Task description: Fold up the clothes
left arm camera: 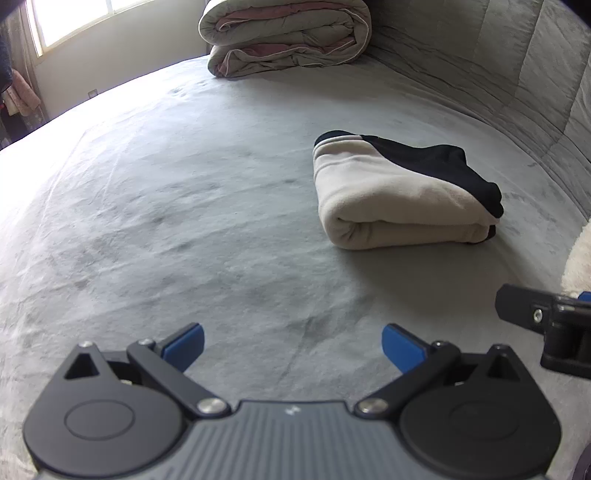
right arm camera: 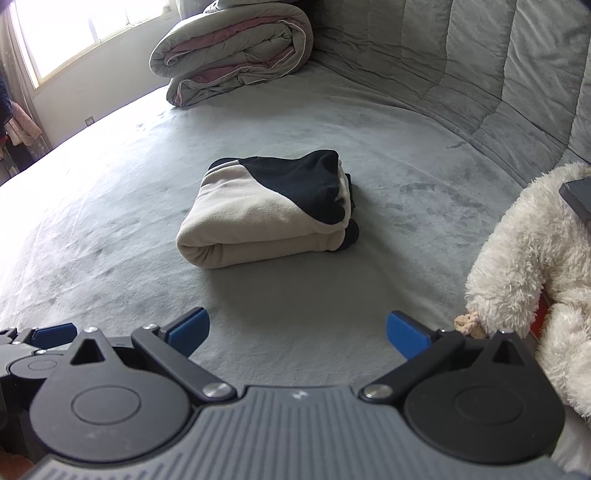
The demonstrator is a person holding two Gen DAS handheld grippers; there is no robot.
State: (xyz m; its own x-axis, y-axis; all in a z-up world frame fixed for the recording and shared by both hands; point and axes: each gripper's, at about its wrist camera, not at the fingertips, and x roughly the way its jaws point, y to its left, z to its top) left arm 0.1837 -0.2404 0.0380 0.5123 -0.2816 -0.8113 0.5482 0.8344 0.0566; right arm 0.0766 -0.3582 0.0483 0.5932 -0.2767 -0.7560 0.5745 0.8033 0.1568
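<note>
Left gripper point(left arm camera: 293, 347) hovering over grey bed cover point(left arm camera: 166, 221), blue fingers spread wide, holding nothing. Right gripper point(right arm camera: 297, 334) alongside it, fingers likewise parted and empty. Folded cream-and-black garment point(right arm camera: 266, 210) lying flat on cover ahead of both grippers, well apart from them. Rolled grey-pink duvet point(right arm camera: 236, 51) sitting at far end near window point(right arm camera: 81, 29). White fluffy plush toy point(right arm camera: 532, 266) resting just beside right gripper.

A grey bed point(right arm camera: 110, 229) carries 1 folded cream-and-black garment point(right arm camera: 269, 210), a rolled duvet point(right arm camera: 236, 48) and seemingly a plush toy point(right arm camera: 532, 266).
</note>
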